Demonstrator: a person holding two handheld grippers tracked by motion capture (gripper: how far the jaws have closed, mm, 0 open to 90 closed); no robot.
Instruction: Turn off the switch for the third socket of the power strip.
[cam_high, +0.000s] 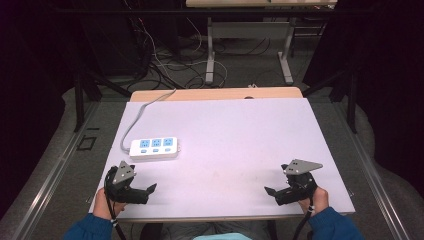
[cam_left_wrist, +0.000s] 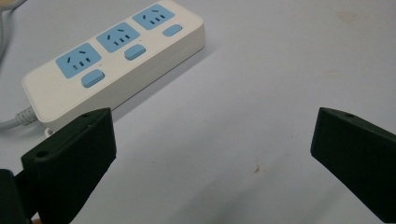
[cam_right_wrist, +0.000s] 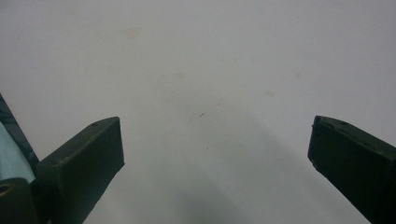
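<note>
Power strip: I judge it rigid, light, smooth plastic; probably best pinched across its narrow sides.
Left tongs: spread, empty.
Right tongs: spread, empty.

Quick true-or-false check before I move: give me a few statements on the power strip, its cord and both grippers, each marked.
1. The power strip has three blue sockets. True.
2. The left gripper is shut on the power strip. False: its jaws stand wide apart, nothing between them; the strip lies beyond them.
3. The right gripper is open over bare table. True.
4. The power strip lies nearer the right gripper. False: it lies on the left side, near the left gripper.
5. The cord runs off the table's far edge. True.
</note>
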